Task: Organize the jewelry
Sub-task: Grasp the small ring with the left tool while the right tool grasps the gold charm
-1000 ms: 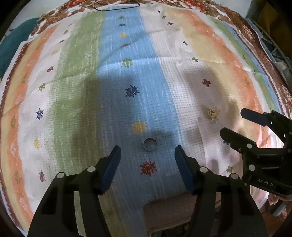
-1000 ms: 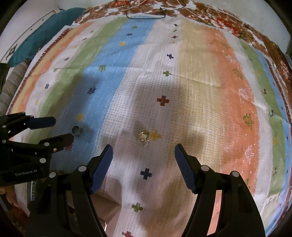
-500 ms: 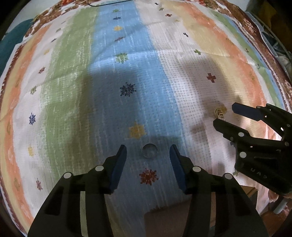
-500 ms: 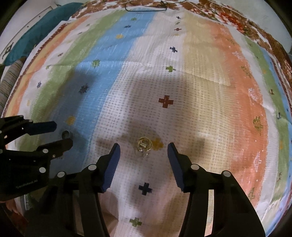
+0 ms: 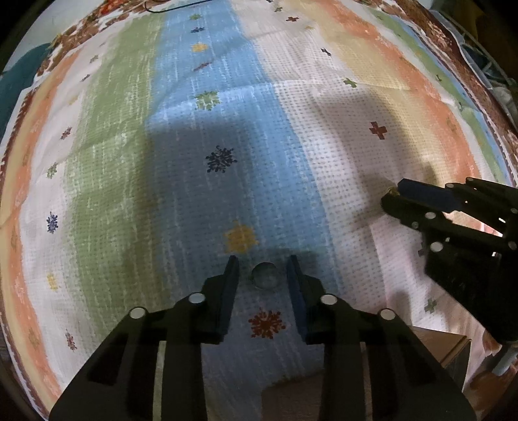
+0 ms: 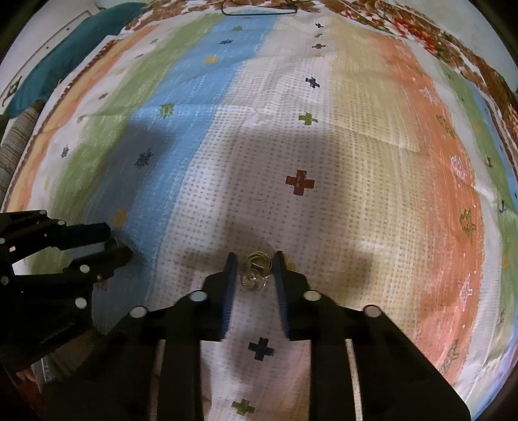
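Note:
A plain silver ring [image 5: 264,275] lies on the blue stripe of the striped cloth [image 5: 226,129]. My left gripper [image 5: 263,264] is low over it, with its jaws part closed on either side of the ring and a gap showing on each side. A small gold and clear earring piece [image 6: 256,269] lies on the white stripe. My right gripper [image 6: 253,260] straddles it with its jaws narrowed and not touching it. The right gripper also shows in the left wrist view [image 5: 393,198], and the left gripper shows in the right wrist view [image 6: 118,241].
A black cord [image 6: 259,9] lies at the far edge of the cloth. A teal cushion [image 6: 64,58] sits beyond the far left corner. A cardboard box [image 5: 446,349] shows at the near right, below the cloth's edge.
Both grippers have moved forward and down onto their pieces. Both pairs of jaws have narrowed from wide open to closely flanking the ring and the earring.

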Demonstrator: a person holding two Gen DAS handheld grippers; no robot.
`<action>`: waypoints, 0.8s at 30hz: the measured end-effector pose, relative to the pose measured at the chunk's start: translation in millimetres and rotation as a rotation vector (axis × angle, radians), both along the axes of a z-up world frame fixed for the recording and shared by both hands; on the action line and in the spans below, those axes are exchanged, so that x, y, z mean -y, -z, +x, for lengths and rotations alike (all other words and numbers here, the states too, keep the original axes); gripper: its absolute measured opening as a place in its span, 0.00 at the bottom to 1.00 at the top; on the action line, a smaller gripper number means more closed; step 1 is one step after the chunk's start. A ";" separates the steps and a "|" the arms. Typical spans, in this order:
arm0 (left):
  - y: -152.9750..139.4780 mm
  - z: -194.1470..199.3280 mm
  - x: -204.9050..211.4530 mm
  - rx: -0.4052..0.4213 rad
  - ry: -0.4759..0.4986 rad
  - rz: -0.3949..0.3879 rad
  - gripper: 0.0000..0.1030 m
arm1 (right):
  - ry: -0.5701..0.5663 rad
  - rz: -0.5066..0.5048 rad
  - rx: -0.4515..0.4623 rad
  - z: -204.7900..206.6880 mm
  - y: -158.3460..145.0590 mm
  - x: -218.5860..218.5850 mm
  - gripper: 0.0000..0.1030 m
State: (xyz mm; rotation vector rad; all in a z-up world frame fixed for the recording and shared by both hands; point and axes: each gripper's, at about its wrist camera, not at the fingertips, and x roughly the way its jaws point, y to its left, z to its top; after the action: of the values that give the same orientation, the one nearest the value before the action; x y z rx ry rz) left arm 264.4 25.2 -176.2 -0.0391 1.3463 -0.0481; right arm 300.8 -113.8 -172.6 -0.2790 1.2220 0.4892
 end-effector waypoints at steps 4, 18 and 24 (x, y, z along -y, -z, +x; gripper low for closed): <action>0.6 2.3 1.0 0.002 -0.003 -0.003 0.19 | -0.006 0.000 -0.002 -1.7 0.0 -0.8 0.18; -25.5 -9.3 -1.5 0.057 -0.002 -0.024 0.19 | -0.012 0.023 0.024 -11.0 -15.3 1.6 0.16; -37.8 -16.7 -0.1 0.080 -0.005 -0.054 0.19 | -0.013 0.034 0.045 -20.1 -26.8 3.0 0.16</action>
State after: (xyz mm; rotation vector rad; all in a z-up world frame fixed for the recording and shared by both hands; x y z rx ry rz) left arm 247.7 25.3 -138.4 -0.0855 1.2646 -0.0806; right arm 280.7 -116.9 -145.7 -0.2676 1.1671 0.5120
